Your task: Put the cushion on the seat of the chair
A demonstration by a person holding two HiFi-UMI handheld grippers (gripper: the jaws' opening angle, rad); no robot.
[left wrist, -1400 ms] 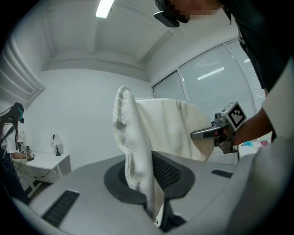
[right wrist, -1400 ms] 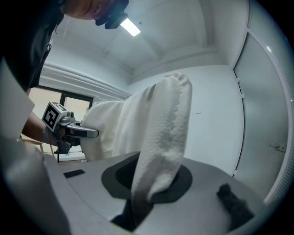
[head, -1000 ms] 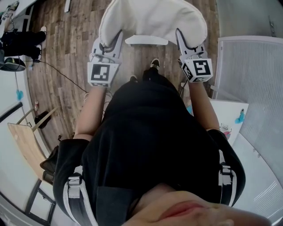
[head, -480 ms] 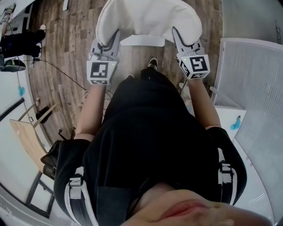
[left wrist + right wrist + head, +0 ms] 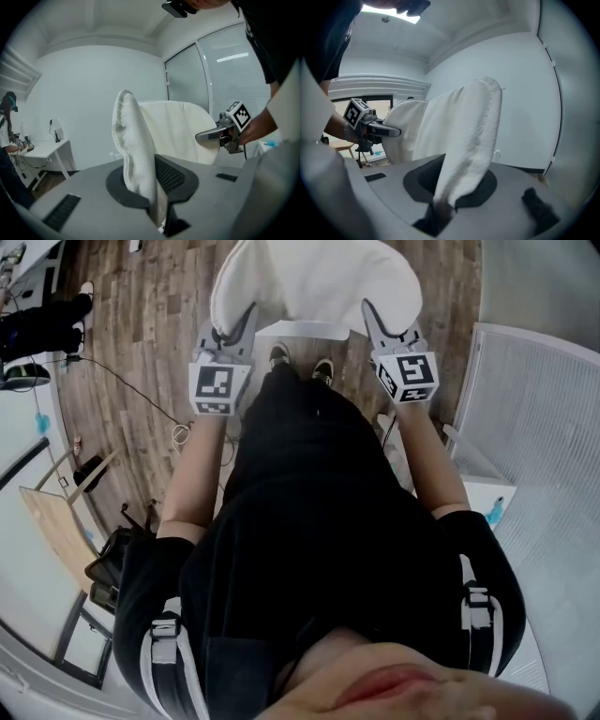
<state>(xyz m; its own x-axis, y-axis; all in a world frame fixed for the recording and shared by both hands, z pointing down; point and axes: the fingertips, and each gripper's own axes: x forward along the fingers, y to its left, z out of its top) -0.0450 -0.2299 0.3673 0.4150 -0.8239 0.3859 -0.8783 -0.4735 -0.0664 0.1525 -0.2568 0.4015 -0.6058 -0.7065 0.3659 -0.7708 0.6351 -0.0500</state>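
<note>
Left gripper (image 5: 242,326) clamps cushion (image 5: 314,282) left edge; right gripper (image 5: 375,322) clamps right edge. You hold cushion aloft; placement on chair seat not yet done.

Cushion (image 5: 314,282) before person (image 5: 319,521) (over floor (image 5: 141,352))

Black short-sleeved top (image 5: 319,521), grey-and-white shoulder straps (image 5: 161,652) — grey left gripper (image 5: 232,321) and right gripper (image 5: 388,319) carry black-and-white marker cubes (image 5: 217,388).
</note>
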